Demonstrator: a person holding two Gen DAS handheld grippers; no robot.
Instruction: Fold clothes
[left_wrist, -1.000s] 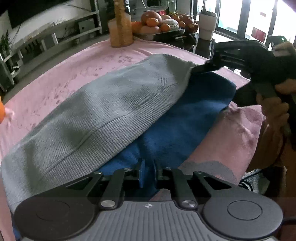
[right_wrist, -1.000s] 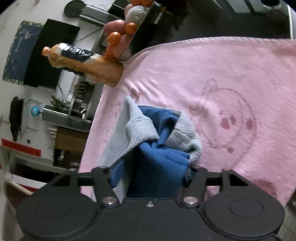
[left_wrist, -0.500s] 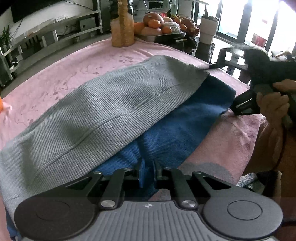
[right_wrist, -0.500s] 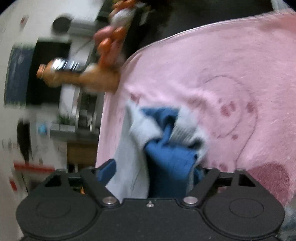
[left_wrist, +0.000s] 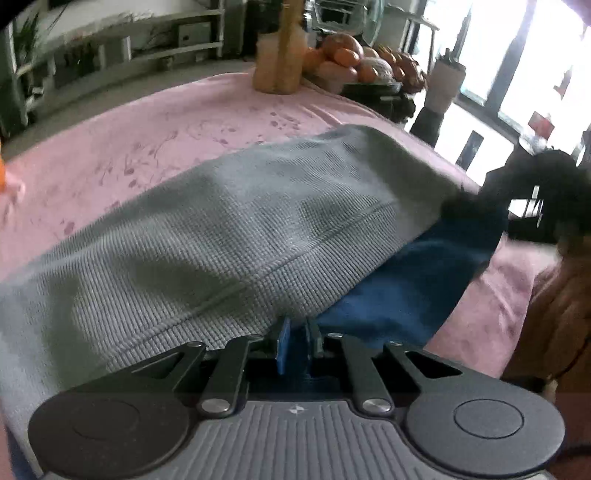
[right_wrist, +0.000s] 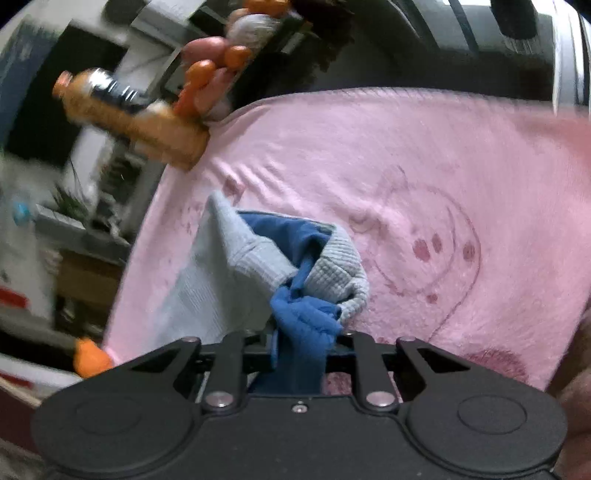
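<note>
Grey-and-blue garment: one, spread across one pink blanket.
Left gripper: pinching its near blue edge.
Right gripper: jaws just closed, pinching the bunched far end.

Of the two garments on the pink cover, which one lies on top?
The grey waffle-knit garment lies on top. The dark blue fleece garment sits under it, showing only along the near right edge where the grey stops short.

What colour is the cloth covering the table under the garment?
Pink, with a faint darker printed drawing; the cloth shows best in the right wrist view.
</note>
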